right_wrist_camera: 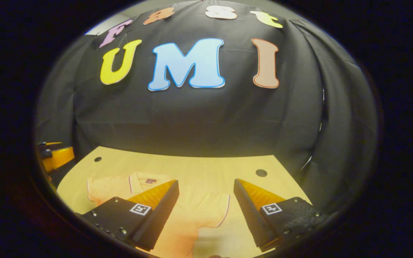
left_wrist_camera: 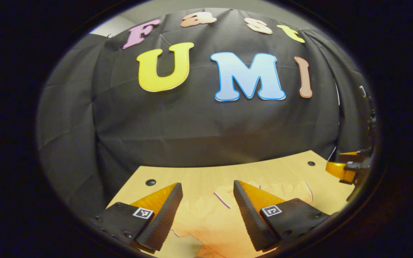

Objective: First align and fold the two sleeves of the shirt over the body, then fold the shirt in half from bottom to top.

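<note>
A pale orange polo shirt (right_wrist_camera: 188,211) lies flat on the wooden table (right_wrist_camera: 199,166), collar toward the back wall, both short sleeves spread out. In the right gripper view my right gripper (right_wrist_camera: 206,190) is open above the shirt's right sleeve (right_wrist_camera: 215,208). In the left gripper view the same shirt (left_wrist_camera: 206,215) lies under my left gripper (left_wrist_camera: 208,191), which is open with nothing between its fingers; a dark sleeve trim (left_wrist_camera: 222,200) shows in the gap. The right gripper (left_wrist_camera: 346,168) shows at the far right of the left gripper view, the left gripper (right_wrist_camera: 54,157) at the far left of the right gripper view.
The table (left_wrist_camera: 228,172) ends at the black cloth wall behind. Round dark holes sit in the tabletop near its back corners (left_wrist_camera: 150,182) (right_wrist_camera: 261,172). Bare wood lies between the shirt and the wall.
</note>
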Available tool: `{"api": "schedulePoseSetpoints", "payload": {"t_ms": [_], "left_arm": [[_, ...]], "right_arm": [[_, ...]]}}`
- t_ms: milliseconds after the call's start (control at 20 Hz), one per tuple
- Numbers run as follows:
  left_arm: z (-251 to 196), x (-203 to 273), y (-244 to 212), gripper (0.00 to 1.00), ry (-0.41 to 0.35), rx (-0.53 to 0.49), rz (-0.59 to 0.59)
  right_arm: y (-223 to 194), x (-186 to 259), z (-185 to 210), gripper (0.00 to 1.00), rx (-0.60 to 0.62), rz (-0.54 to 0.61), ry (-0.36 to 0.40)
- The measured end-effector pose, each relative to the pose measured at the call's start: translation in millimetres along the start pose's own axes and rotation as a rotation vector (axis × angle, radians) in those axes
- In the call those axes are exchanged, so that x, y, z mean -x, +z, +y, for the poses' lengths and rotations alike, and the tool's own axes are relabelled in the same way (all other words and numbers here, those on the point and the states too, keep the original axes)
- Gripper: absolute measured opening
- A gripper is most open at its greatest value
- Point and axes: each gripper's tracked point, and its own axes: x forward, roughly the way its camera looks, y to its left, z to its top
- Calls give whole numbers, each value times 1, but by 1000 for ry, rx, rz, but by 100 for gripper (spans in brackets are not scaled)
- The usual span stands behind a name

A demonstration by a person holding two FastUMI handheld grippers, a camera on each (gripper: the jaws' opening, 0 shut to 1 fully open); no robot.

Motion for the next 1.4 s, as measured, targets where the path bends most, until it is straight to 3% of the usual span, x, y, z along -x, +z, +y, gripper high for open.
{"api": "schedulePoseSetpoints", "payload": {"t_ms": [550, 850, 1000, 1050, 1150, 1200, 1250, 1300, 1350, 1400], "left_arm": [[0, 5, 8, 95, 5, -22, -7], [3, 9, 10, 93, 10, -28, -5], [5, 12, 11, 93, 14, -31, -10], [3, 12, 12, 93, 12, -31, -10], [3, 13, 13, 95, 11, -31, -14], [3, 13, 14, 95, 12, -32, -17], [2, 13, 13, 95, 12, -32, -18], [2, 13, 13, 95, 11, -33, -18], [2, 14, 14, 95, 11, -32, -18], [3, 14, 13, 93, 13, -31, -18]], "right_arm": [[-139, -79, -15, 97, -53, 393, -31], [-174, -82, -23, 95, -90, 504, -44], [-173, -84, -19, 90, -88, 477, -29], [-174, -87, -17, 86, -86, 481, -16], [-170, -87, -16, 57, -92, 472, 4], [-168, -86, -15, 49, -109, 477, 4], [-169, -89, -15, 30, -121, 486, 0], [-170, -88, -12, 30, -135, 490, 0], [-169, -92, -12, 7, -144, 493, -8], [-168, -91, -11, 6, -139, 490, -13]]}}
